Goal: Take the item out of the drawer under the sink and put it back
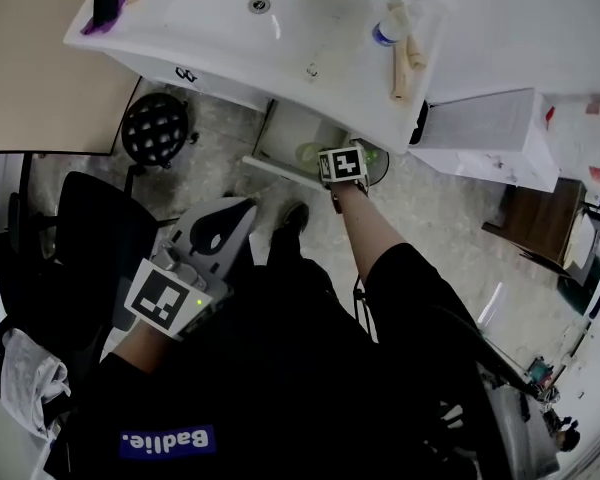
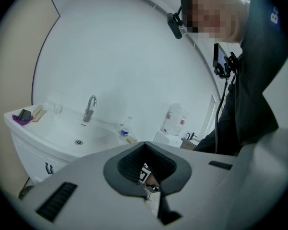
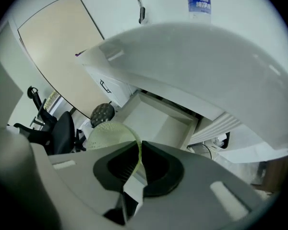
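Note:
A pale green perforated bowl [image 3: 110,134] hangs above the open white drawer [image 3: 158,120] under the sink [image 3: 201,61]. My right gripper [image 3: 137,174] is shut on the bowl's thin rim, which runs between its dark pads. In the head view the right gripper [image 1: 342,165] points down over the drawer [image 1: 280,133], and a little of the green bowl [image 1: 310,154] shows beside it. My left gripper [image 1: 220,230] is held back near my body, away from the drawer. Its jaws [image 2: 151,195] stand together with nothing between them.
A water bottle [image 1: 388,30] and wooden sticks [image 1: 405,63] lie on the basin rim [image 1: 230,28]. A black stool [image 1: 155,128] stands left of the cabinet and an office chair [image 1: 90,228] nearer me. A white box [image 1: 490,133] sits to the right.

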Motion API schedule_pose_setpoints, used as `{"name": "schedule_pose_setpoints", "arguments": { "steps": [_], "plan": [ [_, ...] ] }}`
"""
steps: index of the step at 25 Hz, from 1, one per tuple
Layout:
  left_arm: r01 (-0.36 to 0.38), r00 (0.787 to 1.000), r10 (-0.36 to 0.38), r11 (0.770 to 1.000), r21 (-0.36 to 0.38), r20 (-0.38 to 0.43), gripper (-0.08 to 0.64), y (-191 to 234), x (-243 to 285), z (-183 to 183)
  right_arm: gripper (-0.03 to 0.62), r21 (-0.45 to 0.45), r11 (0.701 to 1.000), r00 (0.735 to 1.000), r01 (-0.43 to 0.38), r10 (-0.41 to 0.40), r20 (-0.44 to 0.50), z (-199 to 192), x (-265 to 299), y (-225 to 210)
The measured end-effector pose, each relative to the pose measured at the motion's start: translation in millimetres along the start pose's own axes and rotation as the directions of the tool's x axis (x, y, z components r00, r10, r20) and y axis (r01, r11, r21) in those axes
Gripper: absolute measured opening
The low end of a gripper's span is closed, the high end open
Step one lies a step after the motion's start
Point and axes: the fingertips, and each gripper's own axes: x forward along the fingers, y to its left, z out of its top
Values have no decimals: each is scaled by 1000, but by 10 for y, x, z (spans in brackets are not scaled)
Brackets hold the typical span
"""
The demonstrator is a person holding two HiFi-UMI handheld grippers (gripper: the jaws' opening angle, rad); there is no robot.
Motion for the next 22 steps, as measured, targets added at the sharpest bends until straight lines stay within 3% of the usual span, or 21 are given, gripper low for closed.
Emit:
{"name": "schedule_pose_setpoints", "arguments": {
  "steps": [8,11,17,22],
  "plan": [
    [-10,998,6,998,67,61,5,-1,-19,161,21,62,997,996,-54,49,78,44,-489,269],
    [-18,999,16,998,53,34,6,-28,-14,151,21,71,994,990,-82,74,120,85,-756,387],
    [59,998,-61,994,89,28,6,-201,8,85,21,113,980,963,-162,131,237,192,-1393,642],
    [74,996,-79,990,123,39,5,-232,47,111,21,124,970,941,-207,163,296,169,-1817,793]
  ]
}}
